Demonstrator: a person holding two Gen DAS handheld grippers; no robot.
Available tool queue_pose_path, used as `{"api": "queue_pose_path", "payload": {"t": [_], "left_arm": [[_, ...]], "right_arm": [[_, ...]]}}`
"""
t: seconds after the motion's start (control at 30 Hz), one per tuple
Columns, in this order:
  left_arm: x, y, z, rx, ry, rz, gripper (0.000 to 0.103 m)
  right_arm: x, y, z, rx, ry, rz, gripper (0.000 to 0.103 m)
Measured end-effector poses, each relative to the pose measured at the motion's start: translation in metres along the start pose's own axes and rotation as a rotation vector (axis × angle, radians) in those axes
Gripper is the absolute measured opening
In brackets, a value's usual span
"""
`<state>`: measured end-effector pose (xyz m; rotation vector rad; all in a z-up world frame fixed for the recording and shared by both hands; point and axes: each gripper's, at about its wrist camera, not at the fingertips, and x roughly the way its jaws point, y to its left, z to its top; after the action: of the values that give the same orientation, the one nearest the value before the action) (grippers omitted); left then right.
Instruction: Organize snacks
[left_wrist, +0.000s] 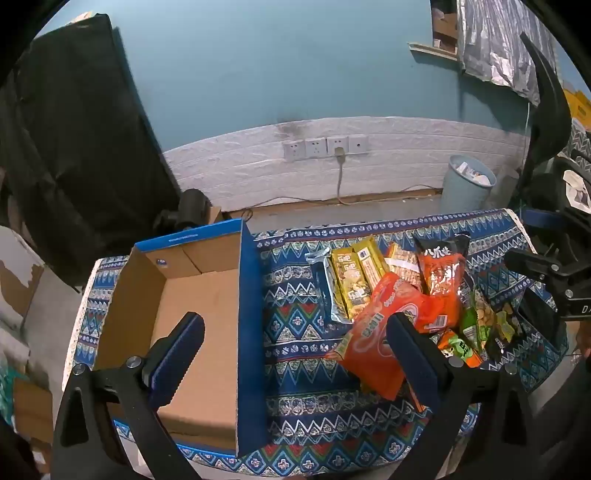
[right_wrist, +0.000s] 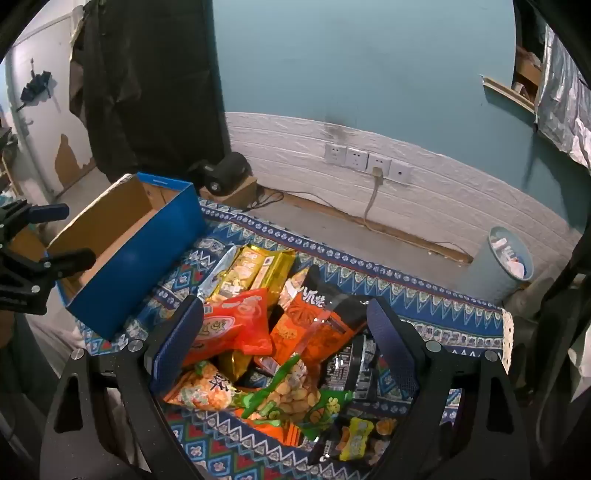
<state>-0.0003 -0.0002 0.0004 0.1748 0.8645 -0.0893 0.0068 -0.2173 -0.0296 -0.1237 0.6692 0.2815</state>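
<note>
Both jaws wide apart, nothing gripped: left gripper (left_wrist: 295, 332) lower centre, between empty blue cardboard box (left_wrist: 207, 295) and snack pile (left_wrist: 406, 295); right gripper (right_wrist: 284, 332) above snacks, probably choosing first packet.

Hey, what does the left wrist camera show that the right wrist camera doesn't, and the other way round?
Only the left wrist view shows the whole bare floor of the cardboard box, with no snack in it.

Only the right wrist view shows the near end of the snack pile: the black-and-yellow packet and the white door at far left.

Both show the orange-red bag, the gold packets, the patterned cloth, the wall sockets and the blue bin. Both the left gripper and the right gripper are open, holding nothing.
</note>
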Motion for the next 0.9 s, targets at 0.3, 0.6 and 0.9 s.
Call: {"api": "queue_pose_path", "payload": {"t": [0.3, 0.6, 0.9], "left_arm": [[0.001, -0.007, -0.003, 0.006, -0.004, 0.011, 0.100], [-0.001, -0.008, 0.004, 0.021, -0.011, 0.003, 0.100], [0.001, -0.011, 0.001, 0.029, -0.005, -0.015, 0.100]], "right_arm": [[-0.002, 0.000, -0.001, -0.002, -0.003, 0.000, 0.089], [-0.004, -0.001, -0.002, -0.003, 0.000, 0.001, 0.089], [-0.005, -0.001, -0.003, -0.001, 0.000, 0.005, 0.089]]}}
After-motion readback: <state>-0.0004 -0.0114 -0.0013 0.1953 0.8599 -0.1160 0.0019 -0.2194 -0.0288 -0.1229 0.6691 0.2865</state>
